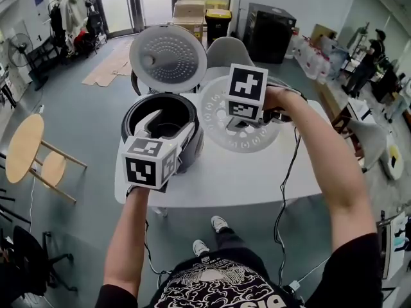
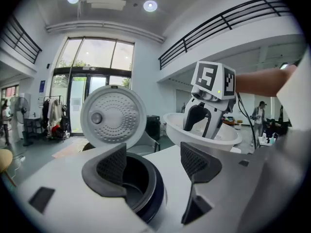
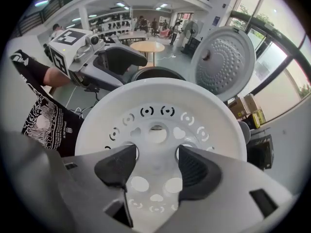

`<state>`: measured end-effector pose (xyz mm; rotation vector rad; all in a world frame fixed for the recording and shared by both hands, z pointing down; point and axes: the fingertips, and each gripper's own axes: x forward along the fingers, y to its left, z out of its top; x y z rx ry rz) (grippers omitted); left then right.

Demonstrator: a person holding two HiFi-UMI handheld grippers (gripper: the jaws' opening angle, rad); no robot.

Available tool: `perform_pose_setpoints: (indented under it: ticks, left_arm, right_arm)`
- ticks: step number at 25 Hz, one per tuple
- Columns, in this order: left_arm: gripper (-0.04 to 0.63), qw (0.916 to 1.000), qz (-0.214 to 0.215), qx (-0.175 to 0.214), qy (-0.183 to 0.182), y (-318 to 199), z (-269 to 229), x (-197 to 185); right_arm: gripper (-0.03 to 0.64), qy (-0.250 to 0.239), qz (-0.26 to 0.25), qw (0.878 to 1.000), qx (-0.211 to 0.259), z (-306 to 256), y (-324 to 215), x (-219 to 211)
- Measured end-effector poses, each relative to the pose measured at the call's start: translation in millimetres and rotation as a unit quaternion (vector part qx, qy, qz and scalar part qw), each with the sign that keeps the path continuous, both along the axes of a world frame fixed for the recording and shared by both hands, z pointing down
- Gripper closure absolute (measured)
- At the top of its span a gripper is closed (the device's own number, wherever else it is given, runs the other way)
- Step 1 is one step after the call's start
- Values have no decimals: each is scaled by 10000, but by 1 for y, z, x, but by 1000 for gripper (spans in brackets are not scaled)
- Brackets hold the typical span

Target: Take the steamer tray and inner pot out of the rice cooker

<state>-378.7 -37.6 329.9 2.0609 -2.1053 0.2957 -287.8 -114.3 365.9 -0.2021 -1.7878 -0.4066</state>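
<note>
The tray (image 1: pixel 250 140) is already out of the cooker (image 1: pixel 131 133) and sits under the right tongs (image 3: pixel 156 154), just right of the cooker and over the worktop (image 1: pixel 225 178). From the left gripper view it looks lifted slightly clear of the surface, though I cannot be sure of that. The right tongs point steeply down into the tray with their jaws wide. The tips sit at 2 of the round holes on either side of the tray's middle. I judge this to be the hold, clamped on the strip of floor between the holes, since the shallow dish shows no handle and a centred grip keeps it level. The lid (image 1: pixel 168 56) stands fully open behind, which leaves the cooker's mouth free. The dark pot (image 2: pixel 137 181) is still seated inside, so 1 of the 2 removals looks done. The left tongs (image 2: pixel 155 164) hang nearly level at the near rim of the cooker, jaws apart and clamped on nothing, with the pot's edge in line between the pads. That seems a ready stance for taking the rim next. The rim is thin and smooth, so a pinch there could slip or tip the pot as it lifts.
</note>
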Motion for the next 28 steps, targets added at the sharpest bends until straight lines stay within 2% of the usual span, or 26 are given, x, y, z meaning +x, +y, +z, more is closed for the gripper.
perform_pose_setpoints:
  ticks: [4,8,11,17,28]
  left_arm:
    - [255,9990,430,71,-28,-26,-3,46]
    - [255,9950,993,-57,-30,-49,3,89]
    - [255,9920,1251,-136,18,-66,13,115]
    - [255,9819,1874,-271,49,-99,23,181]
    - [255,9670,2521,-359,-61,-181,41,328]
  right_arm:
    - [327,17,410,9992,-36,6,-16,52]
    - [327,86,976,9951,-101,12,-31,104]
    - [327,122,1322,9911,-141,20,-41,141]
    - [328,125,2023,9790,-204,29,-57,219]
    - [327,175,2724,9612,-385,64,-119,376]
